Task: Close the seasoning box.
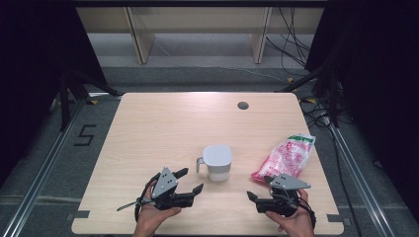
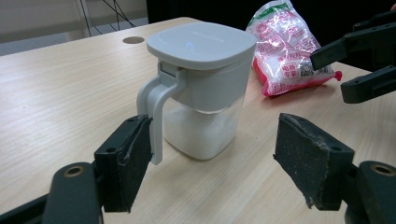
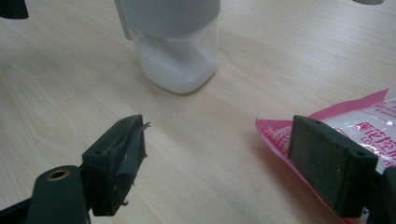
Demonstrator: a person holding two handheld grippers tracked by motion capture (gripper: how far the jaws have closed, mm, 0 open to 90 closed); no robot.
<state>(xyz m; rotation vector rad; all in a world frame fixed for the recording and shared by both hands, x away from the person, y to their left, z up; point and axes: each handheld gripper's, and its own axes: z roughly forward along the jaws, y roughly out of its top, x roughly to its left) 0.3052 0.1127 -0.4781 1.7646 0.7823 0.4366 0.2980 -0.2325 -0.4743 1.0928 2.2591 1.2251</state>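
A lidded jar (image 1: 218, 162) with a grey lid and side handle, part-filled with white granules, is standing upright near the middle of the wooden table (image 1: 163, 123). The left gripper (image 1: 191, 181) is pointing at it from just beside, jaws spread wide and holding nothing; in the left gripper view the handle (image 2: 156, 116) is sitting close by the left pad. A pink-and-white printed bag (image 1: 286, 157) is lying to the jar's right. The right gripper (image 1: 261, 190) is resting beside the bag's near end, jaws spread apart and empty.
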